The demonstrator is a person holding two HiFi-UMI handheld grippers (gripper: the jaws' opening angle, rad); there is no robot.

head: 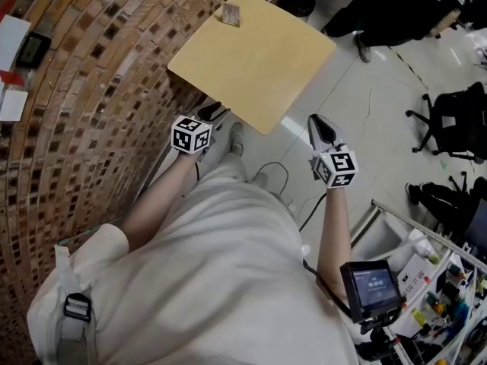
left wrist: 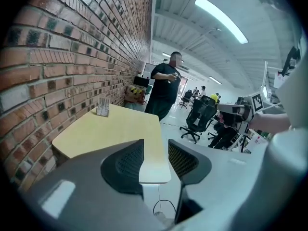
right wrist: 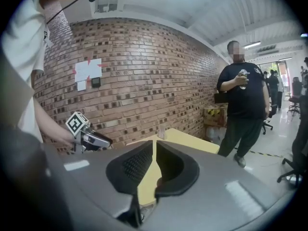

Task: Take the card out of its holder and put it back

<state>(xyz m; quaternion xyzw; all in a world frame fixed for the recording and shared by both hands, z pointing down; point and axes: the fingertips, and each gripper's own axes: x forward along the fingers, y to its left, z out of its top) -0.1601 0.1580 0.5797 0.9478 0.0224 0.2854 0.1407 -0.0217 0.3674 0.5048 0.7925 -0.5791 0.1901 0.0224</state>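
A small clear card holder with a card in it stands at the far corner of the square yellow table, close to the brick wall. In the left gripper view the holder is far ahead on the table. In the right gripper view it is small and distant. My left gripper hovers off the table's near edge, its jaws open and empty. My right gripper hangs to the right of the table corner, its jaws shut on nothing. Both are well short of the holder.
A brick wall runs along the table's left side. A person in a black shirt stands beyond the table. Office chairs stand to the right, and a cluttered cart is at the lower right. Cables lie on the floor.
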